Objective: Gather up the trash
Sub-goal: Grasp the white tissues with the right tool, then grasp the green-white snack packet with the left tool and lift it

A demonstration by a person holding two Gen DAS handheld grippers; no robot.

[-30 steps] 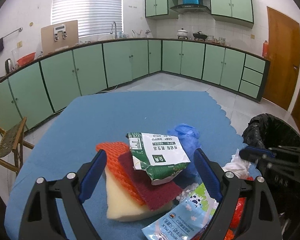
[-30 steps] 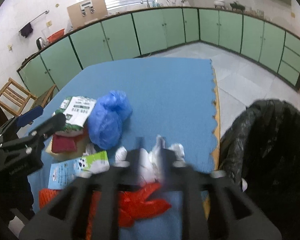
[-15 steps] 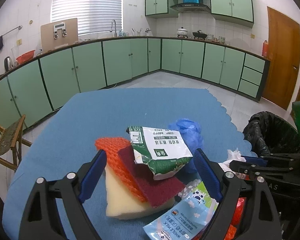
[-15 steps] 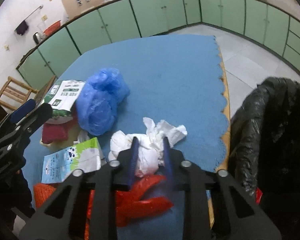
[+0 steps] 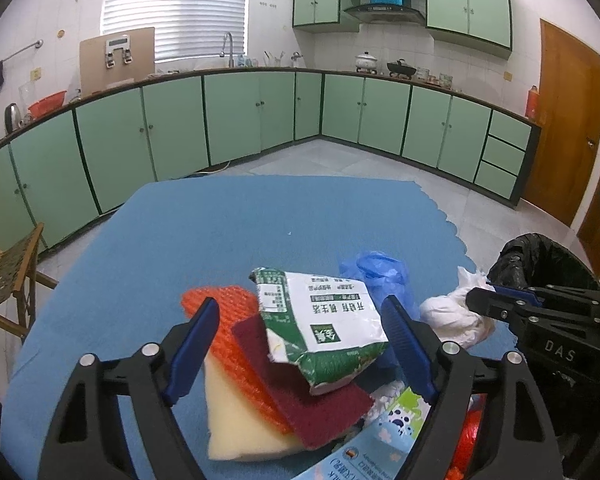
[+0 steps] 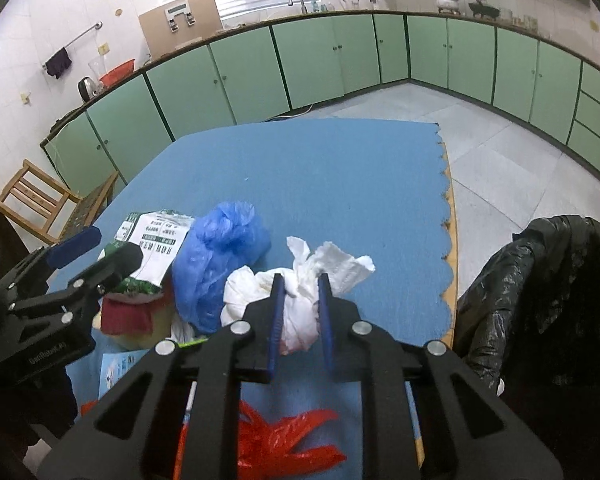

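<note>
Tissue wad (image 6: 300,312) crumpled, no clear axis

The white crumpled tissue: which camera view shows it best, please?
The right wrist view: the white crumpled tissue sits centred, pinched in the right gripper. The left wrist view shows it only sideways near the edge, partly hidden by that gripper.

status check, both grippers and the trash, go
Right gripper closing on white tissue wad. Left gripper closing slightly, nothing pinched, green snack bag between its fingers. Black bin bag right of table, path unblocked.
</note>
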